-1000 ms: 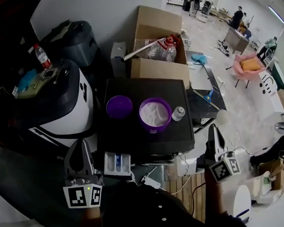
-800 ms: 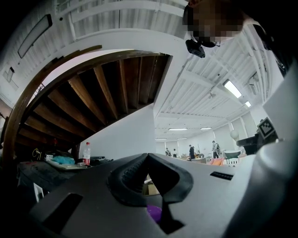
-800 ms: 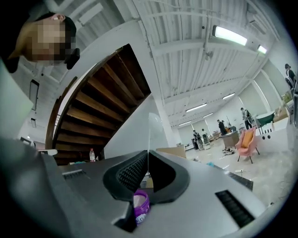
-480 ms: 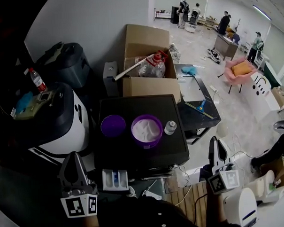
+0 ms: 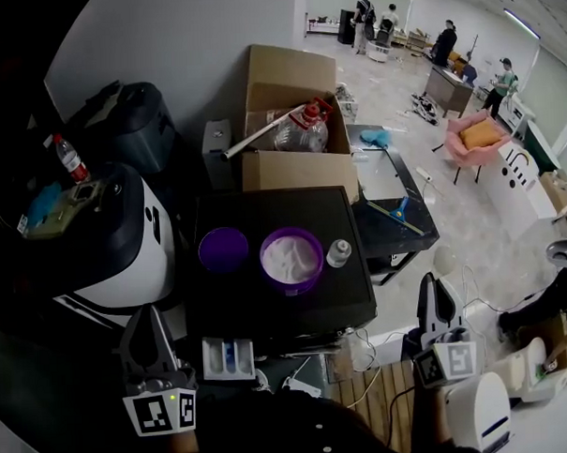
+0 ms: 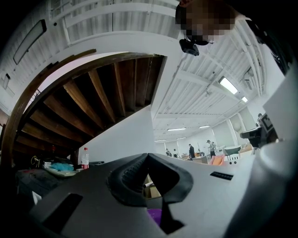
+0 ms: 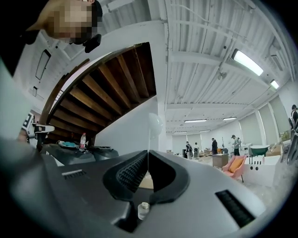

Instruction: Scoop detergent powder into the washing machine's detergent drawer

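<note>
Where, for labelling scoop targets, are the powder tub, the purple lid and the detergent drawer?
powder tub (image 5: 292, 288), head view, front rim.
purple lid (image 5: 223, 249), head view, centre.
detergent drawer (image 5: 214, 359), head view, white left part.

Room to reach around 3 things on the machine top

The detergent drawer (image 5: 227, 358) juts out just right of the left gripper (image 5: 149, 319), and a white-and-black appliance (image 5: 115, 228) crowds that gripper's left. Ahead of it, a purple lid (image 5: 224, 249), powder tub (image 5: 291, 259) and small bottle (image 5: 338, 253) stand in 1 row on the washing machine top (image 5: 268, 306), whose near strip is bare. The right gripper (image 5: 430, 285) hangs off to the machine's right, over floor with cables.
</note>
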A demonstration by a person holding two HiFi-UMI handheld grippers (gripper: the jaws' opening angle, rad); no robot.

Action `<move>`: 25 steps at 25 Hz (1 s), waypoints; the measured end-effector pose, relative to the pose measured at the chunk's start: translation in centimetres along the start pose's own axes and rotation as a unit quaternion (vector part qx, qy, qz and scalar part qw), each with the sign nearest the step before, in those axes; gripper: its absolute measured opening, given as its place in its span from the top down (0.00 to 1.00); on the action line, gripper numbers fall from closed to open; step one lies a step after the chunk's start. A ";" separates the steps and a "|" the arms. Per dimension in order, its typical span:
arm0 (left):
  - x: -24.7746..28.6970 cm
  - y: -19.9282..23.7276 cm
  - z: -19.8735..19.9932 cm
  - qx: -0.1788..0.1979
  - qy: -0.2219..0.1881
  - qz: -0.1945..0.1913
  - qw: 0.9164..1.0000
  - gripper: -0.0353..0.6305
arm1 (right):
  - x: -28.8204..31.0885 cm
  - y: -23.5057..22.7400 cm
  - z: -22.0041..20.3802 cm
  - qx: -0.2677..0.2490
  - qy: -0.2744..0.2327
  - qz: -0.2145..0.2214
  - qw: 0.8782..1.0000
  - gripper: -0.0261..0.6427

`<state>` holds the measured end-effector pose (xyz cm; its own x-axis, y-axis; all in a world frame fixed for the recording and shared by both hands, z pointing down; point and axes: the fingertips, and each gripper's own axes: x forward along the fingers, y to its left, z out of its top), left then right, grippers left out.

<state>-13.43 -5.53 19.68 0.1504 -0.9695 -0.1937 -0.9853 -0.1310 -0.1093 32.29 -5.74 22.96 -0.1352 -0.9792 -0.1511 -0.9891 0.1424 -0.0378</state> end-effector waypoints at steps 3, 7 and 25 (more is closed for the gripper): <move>0.0 -0.2 -0.2 -0.001 0.001 -0.004 1.000 0.93 | 0.1 0.2 -0.5 -0.007 0.007 -0.001 1.000 0.91; -0.1 -0.2 -0.5 -0.005 0.003 -0.006 1.000 0.93 | 0.2 0.4 -1.2 -0.014 0.017 -0.003 1.000 0.91; 0.0 -0.8 -0.4 -0.009 0.009 -0.011 1.000 0.93 | 0.9 1.7 -1.1 -0.026 0.023 0.016 0.999 0.91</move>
